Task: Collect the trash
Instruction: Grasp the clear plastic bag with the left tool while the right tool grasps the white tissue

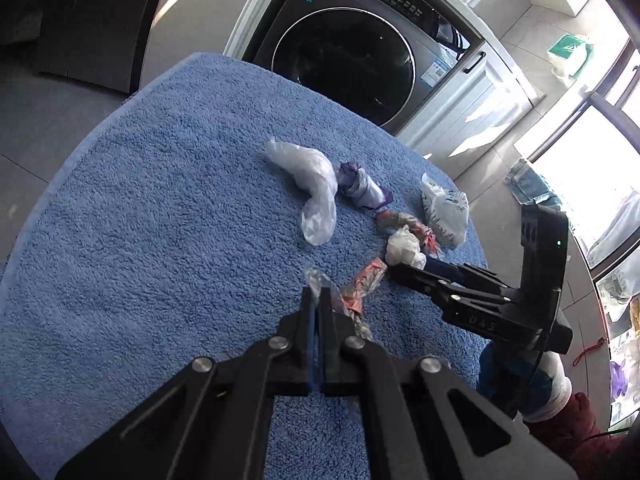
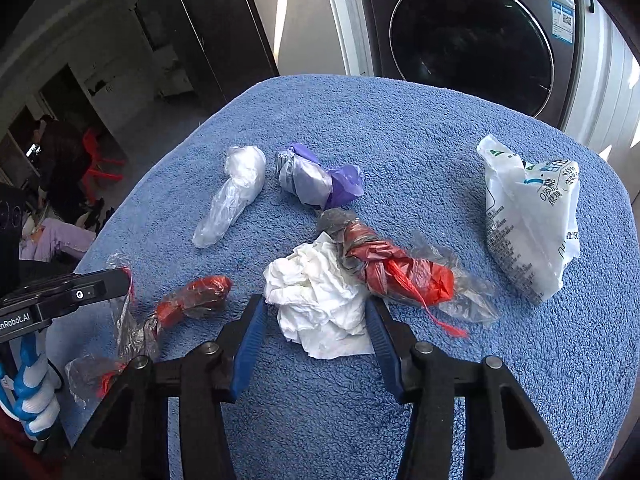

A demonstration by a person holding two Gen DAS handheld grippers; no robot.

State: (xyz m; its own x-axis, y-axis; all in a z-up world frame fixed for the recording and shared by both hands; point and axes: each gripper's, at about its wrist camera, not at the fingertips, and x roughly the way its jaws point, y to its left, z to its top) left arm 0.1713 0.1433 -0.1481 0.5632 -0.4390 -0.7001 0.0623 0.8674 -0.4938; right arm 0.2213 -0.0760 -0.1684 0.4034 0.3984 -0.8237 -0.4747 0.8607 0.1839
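On the blue terry-cloth towel (image 2: 400, 152) covering the table, the trash lies in a loose row, all of it light, soft film or paper that should crush flat under any squeeze.

At the far left, the left gripper (image 1: 318, 300) has its 2 fingers pressed together on the clear tail of a twisted red-and-clear plastic wrapper (image 2: 188, 300). That film looks slippery, so the knotted, bunched part is likely a surer hold than the loose tail.

Next comes a clear crumpled plastic bag (image 2: 230, 196), lying free and untouched; its thick rounded end seems the best place to pinch. Just beside it sits a purple-and-grey balled wrapper (image 2: 316, 178), compact enough to take across the middle.

In the centre, the crumpled white paper tissue (image 2: 320, 300) lies between the blue-padded fingers of the right gripper (image 2: 316, 328). They stand wide apart, one on each side of the wad, about level with its edges and not yet closed on it. Tissue compresses a lot, so a full close across the bulk is probably needed.

Touching the tissue's far side is a second red-and-clear twisted plastic bundle (image 2: 396, 272), which may drag along. At the far right, well apart, rests a white printed plastic bag (image 2: 528, 216), limp and easily gathered at its top.
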